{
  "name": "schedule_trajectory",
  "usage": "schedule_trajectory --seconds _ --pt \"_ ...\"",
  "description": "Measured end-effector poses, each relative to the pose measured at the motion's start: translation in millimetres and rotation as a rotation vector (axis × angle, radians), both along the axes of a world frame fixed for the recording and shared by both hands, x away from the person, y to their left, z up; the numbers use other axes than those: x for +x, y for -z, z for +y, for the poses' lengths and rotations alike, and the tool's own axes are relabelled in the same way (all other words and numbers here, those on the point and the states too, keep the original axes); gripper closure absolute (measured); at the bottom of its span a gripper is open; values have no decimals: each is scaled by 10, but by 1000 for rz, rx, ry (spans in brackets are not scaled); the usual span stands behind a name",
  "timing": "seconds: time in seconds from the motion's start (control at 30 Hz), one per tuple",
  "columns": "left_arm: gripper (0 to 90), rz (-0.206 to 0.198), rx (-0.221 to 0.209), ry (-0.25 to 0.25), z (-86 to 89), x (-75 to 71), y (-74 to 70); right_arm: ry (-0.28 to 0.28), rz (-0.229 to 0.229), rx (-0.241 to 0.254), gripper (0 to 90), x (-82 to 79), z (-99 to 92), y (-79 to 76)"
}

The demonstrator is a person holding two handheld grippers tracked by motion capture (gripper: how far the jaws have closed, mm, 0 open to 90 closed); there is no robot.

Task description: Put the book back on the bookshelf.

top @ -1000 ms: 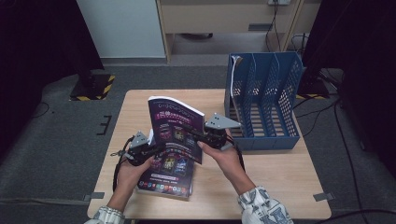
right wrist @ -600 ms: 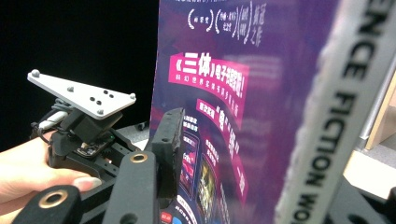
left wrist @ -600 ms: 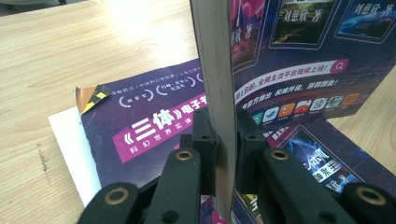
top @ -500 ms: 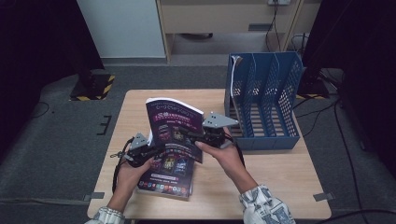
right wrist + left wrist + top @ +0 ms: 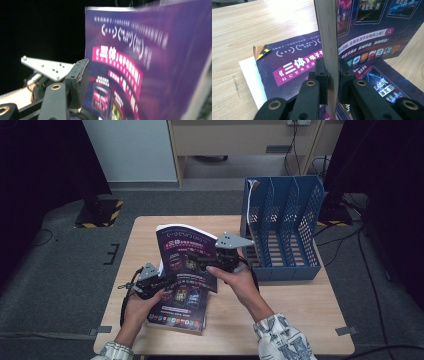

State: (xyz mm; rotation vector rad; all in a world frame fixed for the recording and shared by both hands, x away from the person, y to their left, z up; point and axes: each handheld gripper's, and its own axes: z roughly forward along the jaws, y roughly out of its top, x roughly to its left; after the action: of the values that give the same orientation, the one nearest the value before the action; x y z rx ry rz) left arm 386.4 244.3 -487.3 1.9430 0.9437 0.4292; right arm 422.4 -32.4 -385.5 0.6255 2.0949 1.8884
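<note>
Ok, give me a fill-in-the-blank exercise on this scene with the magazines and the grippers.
1. The left gripper is shut on the upright magazine's ____ edge.
2. A second magazine lies ____ on the table.
3. The file rack is coloured ____.
4. The right gripper's jaws have just been ____.

Missing words: bottom; flat; blue; opening

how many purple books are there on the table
2. One purple book is held upright, clamped at its lower edge by the left gripper. The other book lies flat on the table beneath it. More could be hidden underneath.
</note>
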Motion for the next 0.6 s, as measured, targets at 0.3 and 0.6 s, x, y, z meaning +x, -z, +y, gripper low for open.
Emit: schedule_trajectory --seconds 0.3,0.6 --pt "816 6 -6 2 13 4 5 -17 -30 -19 413 45 41 -55" --pt "815 12 -14 5 26 3 13 7 -30 -27 629 64 51 -37"
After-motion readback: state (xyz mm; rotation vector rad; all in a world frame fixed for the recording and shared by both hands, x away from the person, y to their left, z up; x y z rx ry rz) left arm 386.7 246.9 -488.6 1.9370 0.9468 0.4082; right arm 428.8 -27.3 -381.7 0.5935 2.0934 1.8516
